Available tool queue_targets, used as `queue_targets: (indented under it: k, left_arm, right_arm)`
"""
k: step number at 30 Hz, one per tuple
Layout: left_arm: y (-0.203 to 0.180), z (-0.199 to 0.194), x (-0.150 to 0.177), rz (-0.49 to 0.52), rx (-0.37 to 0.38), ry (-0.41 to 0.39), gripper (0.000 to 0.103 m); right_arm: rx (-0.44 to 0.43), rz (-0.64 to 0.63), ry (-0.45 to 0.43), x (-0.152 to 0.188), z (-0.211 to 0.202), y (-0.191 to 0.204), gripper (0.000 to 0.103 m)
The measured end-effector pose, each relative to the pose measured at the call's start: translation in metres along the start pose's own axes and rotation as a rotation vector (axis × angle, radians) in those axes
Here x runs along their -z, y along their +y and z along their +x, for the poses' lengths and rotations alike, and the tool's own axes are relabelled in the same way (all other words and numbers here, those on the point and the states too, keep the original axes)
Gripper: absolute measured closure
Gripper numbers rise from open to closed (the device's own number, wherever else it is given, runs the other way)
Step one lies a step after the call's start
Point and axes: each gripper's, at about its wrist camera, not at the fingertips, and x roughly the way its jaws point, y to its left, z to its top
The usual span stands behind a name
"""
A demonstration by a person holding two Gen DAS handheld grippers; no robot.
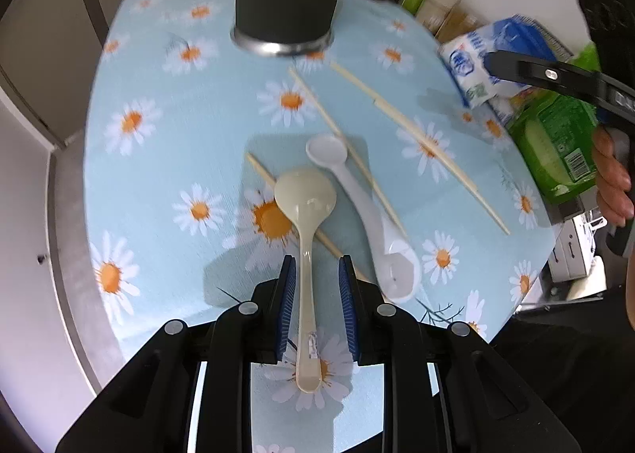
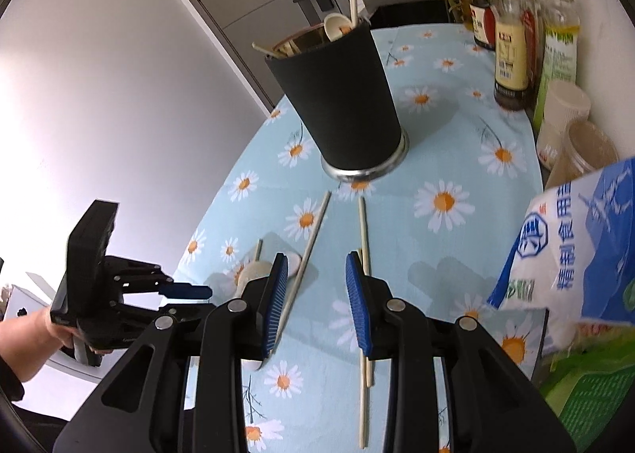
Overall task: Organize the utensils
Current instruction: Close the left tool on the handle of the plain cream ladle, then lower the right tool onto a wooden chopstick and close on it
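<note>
Narrowly parted left gripper [image 1: 316, 274] straddles the cream spoon [image 1: 305, 214] untouched, right gripper [image 2: 317, 278] empty; black holder [image 2: 337, 95] at the counter's far edge holds half-hidden chopsticks and a spoon.

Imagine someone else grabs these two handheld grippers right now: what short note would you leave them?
Left gripper: open, straddling the cream spoon, not gripping.
Right gripper: open, empty, above the loose chopsticks.
Black holder: upright, already holds a spoon and chopsticks.
On the daisy tablecloth: cream spoon, white spoon, several chopsticks.
Left to do: move all of those into the holder.
</note>
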Motion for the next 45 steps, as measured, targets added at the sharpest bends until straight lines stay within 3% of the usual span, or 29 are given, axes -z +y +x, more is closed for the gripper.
queue_targets:
  k: [17,22,24,26,36,45]
  left_arm:
    - [-0.001,0.038,-0.033,0.009,-0.046,0.224,0.082]
    - [-0.004,0.046,-0.045,-0.015,-0.052,0.249,0.084]
    - [-0.004,0.048,-0.047,0.002,-0.077,0.25,0.094]
    - [-0.001,0.049,-0.049,-0.004,-0.075,0.249,0.097]
    - [0.011,0.039,-0.047,-0.021,-0.037,0.205,0.097]
    - [0.019,0.006,-0.03,-0.07,0.012,0.104,0.097]
  right_arm:
    - [-0.04,0.061,0.036,0.022,0.003,-0.012,0.071]
    - [-0.043,0.06,0.034,0.02,-0.001,-0.013,0.071]
    - [-0.041,0.058,0.037,0.02,-0.002,-0.012,0.071]
    - [-0.043,0.058,0.038,0.02,-0.002,-0.013,0.071]
    - [-0.019,0.03,0.064,0.013,0.008,-0.019,0.071]
    - [0.046,0.031,0.17,-0.003,0.035,-0.03,0.071]
